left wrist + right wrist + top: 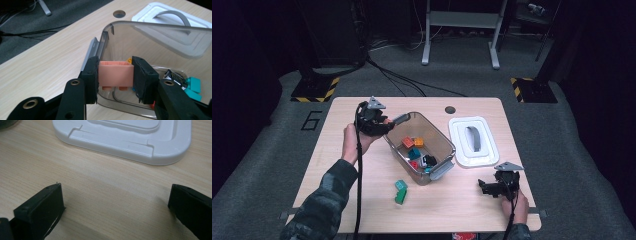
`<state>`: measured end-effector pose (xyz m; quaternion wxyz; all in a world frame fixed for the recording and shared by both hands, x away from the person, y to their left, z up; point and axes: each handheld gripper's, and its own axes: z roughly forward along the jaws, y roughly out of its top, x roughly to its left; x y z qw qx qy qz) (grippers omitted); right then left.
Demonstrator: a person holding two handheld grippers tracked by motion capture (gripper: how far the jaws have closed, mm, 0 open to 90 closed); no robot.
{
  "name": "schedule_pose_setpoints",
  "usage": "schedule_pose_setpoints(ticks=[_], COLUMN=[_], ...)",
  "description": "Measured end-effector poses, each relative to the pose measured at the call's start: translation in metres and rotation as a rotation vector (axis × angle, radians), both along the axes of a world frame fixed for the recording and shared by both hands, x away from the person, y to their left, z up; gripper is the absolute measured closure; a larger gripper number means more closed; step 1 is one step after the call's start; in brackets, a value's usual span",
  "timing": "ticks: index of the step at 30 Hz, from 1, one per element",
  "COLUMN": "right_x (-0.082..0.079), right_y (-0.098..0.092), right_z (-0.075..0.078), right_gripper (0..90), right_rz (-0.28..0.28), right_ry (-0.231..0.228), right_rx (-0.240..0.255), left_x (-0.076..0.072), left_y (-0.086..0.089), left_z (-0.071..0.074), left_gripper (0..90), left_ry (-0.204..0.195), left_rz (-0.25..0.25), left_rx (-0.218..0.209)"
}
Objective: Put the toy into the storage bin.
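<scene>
Pink plastic brick [115, 73], studded, clamped in left tool [115, 77], over clear bin [160, 37], right tool [116, 205] agape, empty.

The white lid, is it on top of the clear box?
No, the white lid lies flat on the table beside the clear box, which stands open.

— Bright over the table [362, 210], dark all round; soft, low-detail from above.
— Sharper up close: faint shadows under black jaws, mild glare on the clear bin [160, 37], nearest jaw edges slightly blurred.
</scene>
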<state>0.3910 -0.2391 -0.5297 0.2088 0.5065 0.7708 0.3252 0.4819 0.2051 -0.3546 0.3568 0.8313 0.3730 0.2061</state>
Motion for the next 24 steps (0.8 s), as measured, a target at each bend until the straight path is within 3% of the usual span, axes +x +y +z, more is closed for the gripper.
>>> schedule_pose_setpoints(ticks=[9, 15, 19, 24], right_x=[0.000, 0.000, 0.000, 0.000], right_y=[0.000, 0.000, 0.000, 0.000], right_z=[0.000, 0.000, 0.000, 0.000], right_gripper=[0.0, 0.0, 0.0, 0.0], right_rz=[0.000, 0.001, 0.000, 0.000], right_ry=[0.000, 0.000, 0.000, 0.000], right_rx=[0.000, 0.000, 0.000, 0.000], left_x=[0.002, 0.000, -0.001, -0.012], left_y=[-0.005, -0.007, -0.005, 0.001], left_z=[-0.027, -0.029, -0.027, -0.021], left_gripper=[59.0, 57.7, 45.3, 28.6], left_ry=[0.089, 0.097, 0.100, 0.072], left_rz=[-0.010, -0.018, -0.007, 0.004], left_rx=[0.030, 0.032, 0.027, 0.011])
